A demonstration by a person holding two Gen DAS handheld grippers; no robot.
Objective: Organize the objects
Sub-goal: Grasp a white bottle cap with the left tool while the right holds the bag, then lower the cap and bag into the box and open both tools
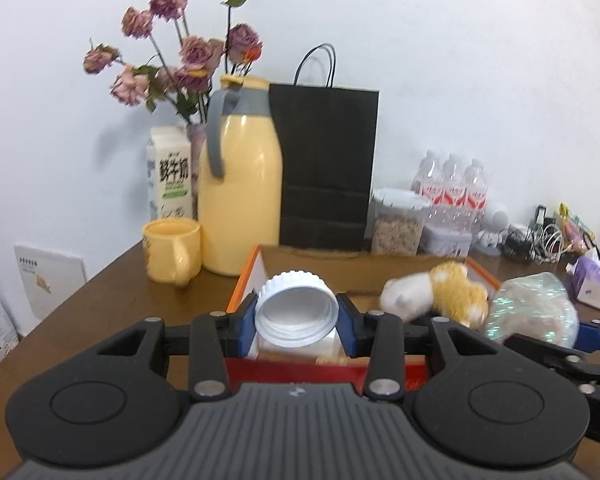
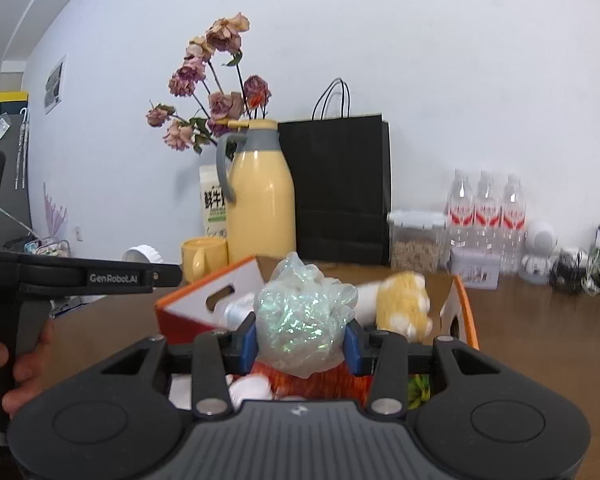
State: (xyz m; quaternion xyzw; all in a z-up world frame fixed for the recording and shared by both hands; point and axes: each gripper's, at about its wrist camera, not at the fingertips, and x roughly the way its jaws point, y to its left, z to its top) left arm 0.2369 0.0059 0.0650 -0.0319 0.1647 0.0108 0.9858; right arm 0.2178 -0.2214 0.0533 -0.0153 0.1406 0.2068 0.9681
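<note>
My left gripper [image 1: 298, 326] is shut on a white ribbed screw lid [image 1: 296, 312], open side toward the camera, held above the near left part of an orange-and-white cardboard box [image 1: 247, 272]. My right gripper [image 2: 300, 344] is shut on a crumpled iridescent plastic bag [image 2: 306, 318], held over the same box [image 2: 204, 300]; the bag also shows in the left wrist view [image 1: 536, 312]. A yellow-and-white plush toy [image 1: 436, 296] sticks up from the box and also shows in the right wrist view [image 2: 400, 304].
On the brown table [image 1: 100, 304] behind the box stand a yellow mug [image 1: 172, 250], a yellow thermos jug [image 1: 240, 184], a milk carton [image 1: 170, 174], dried roses, a black paper bag [image 1: 326, 168], a cereal container [image 1: 396, 222], water bottles [image 1: 452, 184] and cables at the right.
</note>
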